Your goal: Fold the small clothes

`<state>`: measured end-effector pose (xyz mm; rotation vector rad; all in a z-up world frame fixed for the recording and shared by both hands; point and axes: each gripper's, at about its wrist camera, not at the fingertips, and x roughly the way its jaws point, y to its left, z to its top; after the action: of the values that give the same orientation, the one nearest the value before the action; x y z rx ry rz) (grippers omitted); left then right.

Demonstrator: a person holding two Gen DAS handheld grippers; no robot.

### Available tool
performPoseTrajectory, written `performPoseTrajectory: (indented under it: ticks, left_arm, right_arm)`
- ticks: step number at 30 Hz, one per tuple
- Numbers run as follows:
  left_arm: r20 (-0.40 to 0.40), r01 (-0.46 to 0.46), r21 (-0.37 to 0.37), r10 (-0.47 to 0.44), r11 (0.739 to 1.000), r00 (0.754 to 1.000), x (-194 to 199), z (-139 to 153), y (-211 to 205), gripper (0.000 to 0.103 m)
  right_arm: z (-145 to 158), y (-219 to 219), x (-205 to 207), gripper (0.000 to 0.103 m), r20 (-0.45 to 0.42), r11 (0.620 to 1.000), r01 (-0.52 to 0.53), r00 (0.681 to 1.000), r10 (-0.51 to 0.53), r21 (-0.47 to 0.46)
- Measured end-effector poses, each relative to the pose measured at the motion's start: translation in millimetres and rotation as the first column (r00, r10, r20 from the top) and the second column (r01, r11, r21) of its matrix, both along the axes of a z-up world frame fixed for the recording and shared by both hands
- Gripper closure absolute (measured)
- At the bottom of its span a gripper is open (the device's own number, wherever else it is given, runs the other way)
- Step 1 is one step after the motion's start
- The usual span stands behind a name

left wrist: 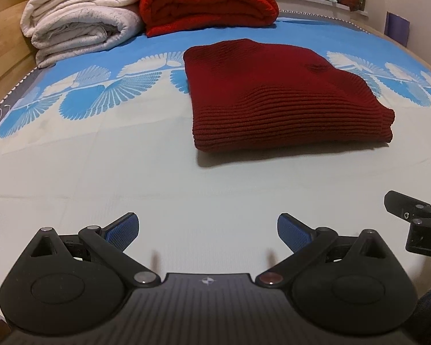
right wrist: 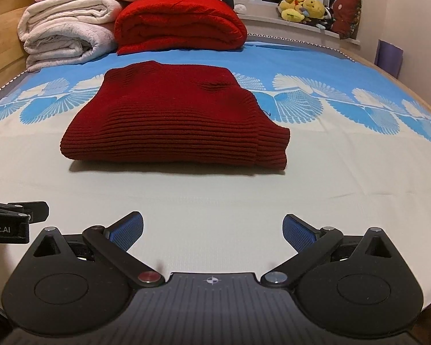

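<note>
Both sets of jaws stand wide apart with nothing between them. The left gripper (left wrist: 207, 231) hangs low over the pale cream part of the bed sheet (left wrist: 100, 178), its blue ribbed pads (left wrist: 123, 230) angled outward, and the right gripper (right wrist: 212, 231) matches it, blue pads (right wrist: 298, 233) spread just as wide over the same plain cloth. Each gripper catches a black edge of the other at the side of its view, so the two sit side by side, near each other.

Ahead of them lies the dark red ribbed knit garment (right wrist: 172, 123), folded into a thick, compact rectangle and resting flat on the bed, apart from both grippers. From the left wrist it sits ahead and to the right (left wrist: 278, 97); from the right wrist, ahead and a little left. Its far edge reaches the blue band of white fan patterns (right wrist: 316, 100).

Beyond it, at the head of the bed, a bright red folded blanket (right wrist: 181, 26) sits beside a stack of cream-white folded blankets (right wrist: 63, 37). Yellow plush toys (right wrist: 304, 7) line the windowsill at the back right.
</note>
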<state>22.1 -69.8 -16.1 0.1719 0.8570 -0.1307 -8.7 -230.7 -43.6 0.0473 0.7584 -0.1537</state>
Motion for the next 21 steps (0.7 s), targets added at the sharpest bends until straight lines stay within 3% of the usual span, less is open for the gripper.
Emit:
performPoseTrajectory:
  ticks: [21]
  left_arm:
    - [-0.007, -0.004, 0.007, 0.004, 1.000, 1.000, 0.2, -2.2, -4.2, 0.000]
  right_arm:
    - [0.1, 0.2, 0.7, 0.001, -0.005, 1.000, -0.006, 1.000, 0.006, -0.002]
